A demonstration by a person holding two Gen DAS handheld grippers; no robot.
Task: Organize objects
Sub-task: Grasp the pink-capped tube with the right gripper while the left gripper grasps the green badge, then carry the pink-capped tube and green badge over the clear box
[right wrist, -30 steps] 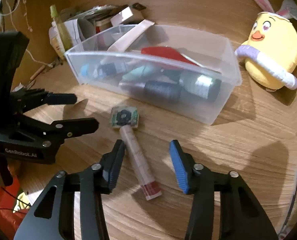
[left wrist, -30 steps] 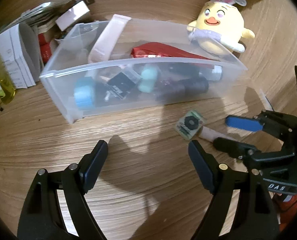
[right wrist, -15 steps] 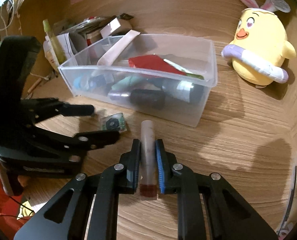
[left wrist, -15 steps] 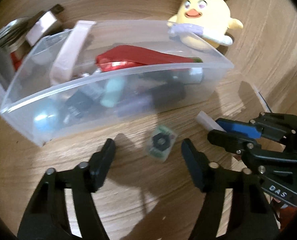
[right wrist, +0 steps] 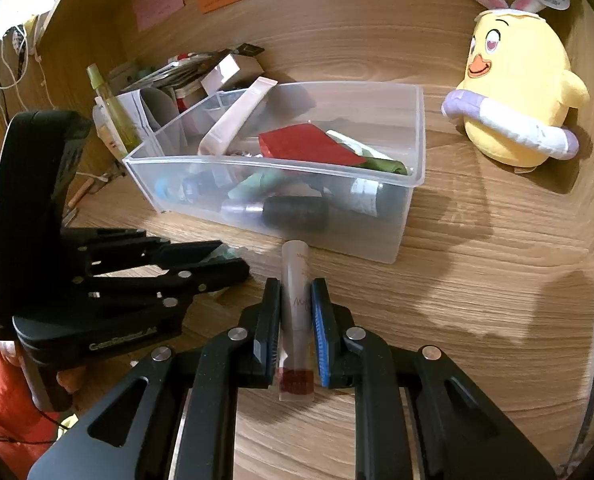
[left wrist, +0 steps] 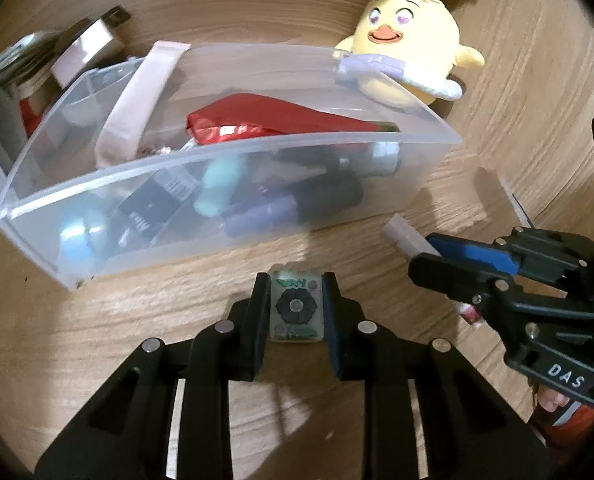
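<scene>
In the left wrist view, the left gripper [left wrist: 295,307] was closed on a small clear packet [left wrist: 295,307] printed with a dark flower, one finger pressed to each long side, just above the wooden bench [left wrist: 97,320]. The clear plastic bin [left wrist: 233,168], filled with bottles and a red pouch [left wrist: 257,122], stood just beyond the fingertips. At the right edge of this view the right gripper [left wrist: 437,256] was clamped on a white tube [left wrist: 403,236], whose end poked out toward the bin. A yellow chick plush [left wrist: 407,48] sat behind the bin's far right corner.

In the right wrist view, the right gripper [right wrist: 296,312] was shut tight on the white tube [right wrist: 295,280], which ran lengthwise between the pads with its red end [right wrist: 295,382] nearest the camera and its other end close to the bin's [right wrist: 281,184] near wall. The left gripper [right wrist: 217,264] reached in from the left, close beside the tube; its hold was hard to read from here. The plush [right wrist: 513,96] stood well right of the bin.
</scene>
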